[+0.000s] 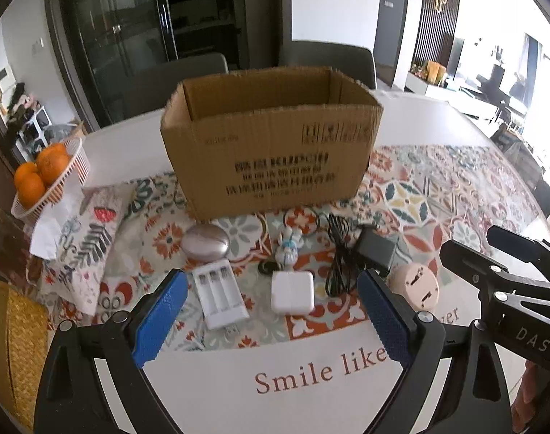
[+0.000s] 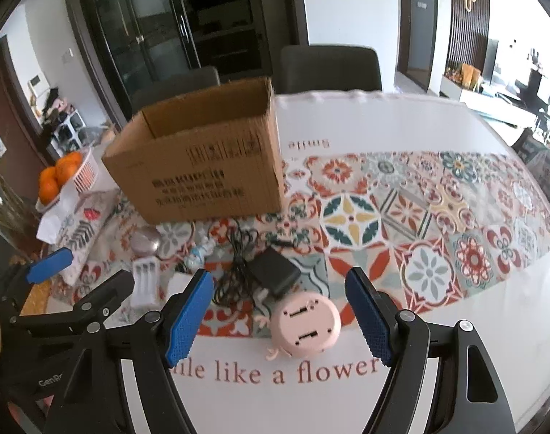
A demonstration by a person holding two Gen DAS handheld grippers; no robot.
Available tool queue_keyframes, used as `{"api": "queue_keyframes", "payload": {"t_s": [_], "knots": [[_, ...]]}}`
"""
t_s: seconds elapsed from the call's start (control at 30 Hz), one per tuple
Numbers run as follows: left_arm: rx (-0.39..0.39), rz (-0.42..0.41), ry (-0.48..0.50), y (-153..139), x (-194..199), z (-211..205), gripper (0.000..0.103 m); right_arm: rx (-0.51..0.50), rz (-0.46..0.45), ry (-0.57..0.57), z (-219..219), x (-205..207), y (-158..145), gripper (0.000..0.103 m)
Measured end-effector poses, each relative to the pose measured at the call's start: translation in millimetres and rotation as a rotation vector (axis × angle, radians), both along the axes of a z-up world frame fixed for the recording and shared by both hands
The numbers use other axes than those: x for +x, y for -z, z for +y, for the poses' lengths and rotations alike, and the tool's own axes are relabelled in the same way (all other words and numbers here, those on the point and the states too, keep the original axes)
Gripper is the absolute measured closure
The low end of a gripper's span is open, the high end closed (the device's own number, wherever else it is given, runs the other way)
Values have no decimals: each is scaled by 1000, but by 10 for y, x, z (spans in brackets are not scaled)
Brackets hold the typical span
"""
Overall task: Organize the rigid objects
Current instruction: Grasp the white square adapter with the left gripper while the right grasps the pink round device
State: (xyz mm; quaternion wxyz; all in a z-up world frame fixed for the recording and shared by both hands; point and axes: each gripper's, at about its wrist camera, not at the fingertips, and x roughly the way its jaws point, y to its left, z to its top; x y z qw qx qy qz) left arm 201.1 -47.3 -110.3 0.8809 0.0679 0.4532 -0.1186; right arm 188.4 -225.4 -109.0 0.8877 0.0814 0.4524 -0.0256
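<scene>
Patterned tablecloth carried our clutter, an open cardboard box (image 1: 271,144) standing behind it.

From the left we saw a basket of oranges (image 1: 39,177), a silver oval case (image 1: 205,244), a white battery charger (image 1: 220,298), a small figurine (image 1: 287,249), a white square adapter (image 1: 292,292), a black adapter with its tangled cord (image 2: 271,271) and a pink round plug (image 2: 304,327). Our left gripper (image 1: 271,311) hung wide open over the charger and white adapter, gripping nothing. Our right gripper (image 2: 278,311) stood open around the pink plug, pads not touching it. We judged the risks as these: the plug's round body could squirt out of a closing pinch, and the loose cord just behind it could snag a finger and drag the black adapter along.
</scene>
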Motion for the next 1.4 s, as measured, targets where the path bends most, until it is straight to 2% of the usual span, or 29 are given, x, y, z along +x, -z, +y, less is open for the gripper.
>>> {"api": "queue_keyframes", "payload": {"t_s": [0.5,0.83,0.93,1.1,1.4], "knots": [[30,143,18,512,60,-82,8,34,227,-8,-78,50,589,27],[43,234,41,808,261,-145,12,58,354,-10,-113,180,934,27],[52,246,49,869,312,-177,14,60,367,0,-125,203,995,27],[68,258,66,957,406,-241,22,62,389,8,-148,253,1086,27],[42,309,81,1093,537,-308,39,84,397,13,-125,328,1205,27]]}}
